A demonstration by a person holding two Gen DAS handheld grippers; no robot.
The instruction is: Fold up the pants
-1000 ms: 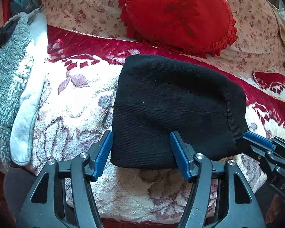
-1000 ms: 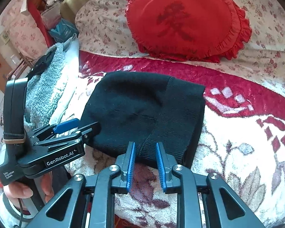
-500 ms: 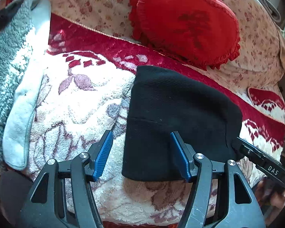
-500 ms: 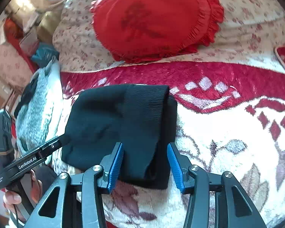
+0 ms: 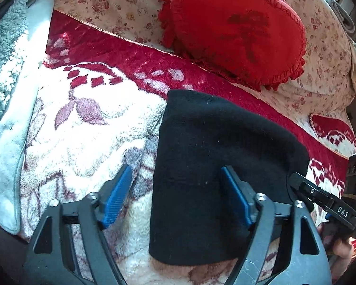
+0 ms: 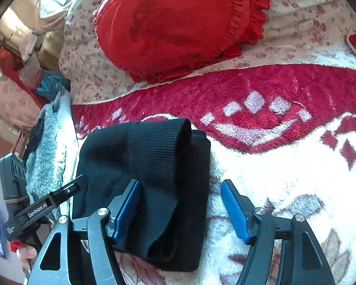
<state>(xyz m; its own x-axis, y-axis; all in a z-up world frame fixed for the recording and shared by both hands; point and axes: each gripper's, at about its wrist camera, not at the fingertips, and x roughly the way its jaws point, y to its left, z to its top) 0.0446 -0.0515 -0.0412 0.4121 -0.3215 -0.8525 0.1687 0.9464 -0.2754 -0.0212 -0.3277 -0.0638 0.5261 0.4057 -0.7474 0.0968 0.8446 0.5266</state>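
The folded black pants [image 5: 216, 166] lie on a fluffy white and red blanket [image 5: 83, 130] on a bed. Behind them a red cushion [image 5: 235, 28] rests on a flowered cover [image 5: 111, 7]. The left gripper [image 5: 178, 194] and the right gripper [image 6: 181, 204] have just been opening; both are released, holding nothing.

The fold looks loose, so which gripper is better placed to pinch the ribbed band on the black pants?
Right. The right gripper, its jaws having just been opening wide, straddles the ribbed band at the edge of the black pants, with the pads not pressing on it.
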